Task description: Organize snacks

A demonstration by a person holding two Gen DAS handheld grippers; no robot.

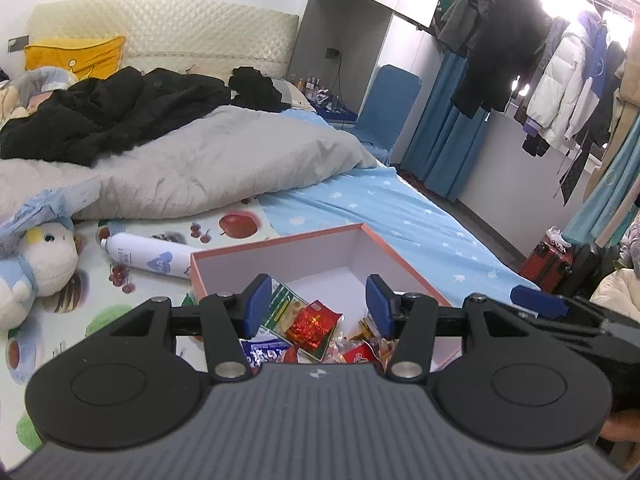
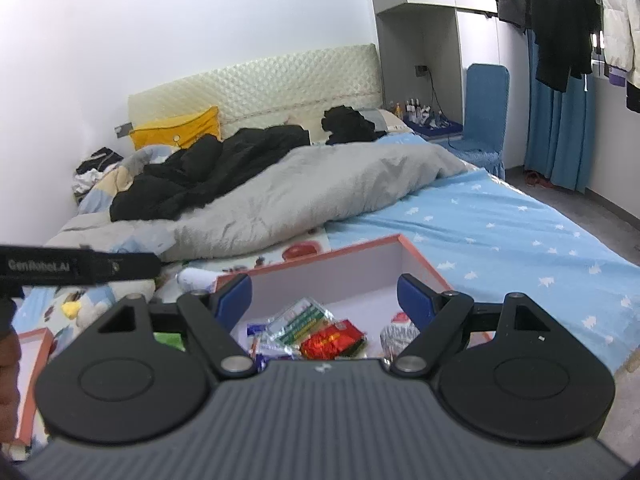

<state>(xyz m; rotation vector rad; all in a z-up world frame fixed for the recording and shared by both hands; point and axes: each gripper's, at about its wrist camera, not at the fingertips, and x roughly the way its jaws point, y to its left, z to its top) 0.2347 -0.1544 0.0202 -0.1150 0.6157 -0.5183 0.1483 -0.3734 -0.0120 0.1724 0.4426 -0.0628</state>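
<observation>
My left tongs (image 1: 318, 304) and my right tongs (image 2: 324, 304) both stand wide with nothing between their pads, above the pink-rimmed box (image 1: 280, 242) where the snack packets (image 1: 312, 326) lie. The box sits on my bed, partly on a fruit-print mat (image 1: 236, 224), beside the blue star sheet (image 1: 400, 216). Beyond lie a grey duvet (image 1: 224, 164), black clothes (image 1: 108, 116) and a quilted headboard (image 1: 180, 28); coats (image 1: 560, 80) hang at the right.

boxes: 1 (image 1: 280, 248) | white bottles: 1 (image 1: 148, 256) | plush toys: 1 (image 1: 36, 264)
</observation>
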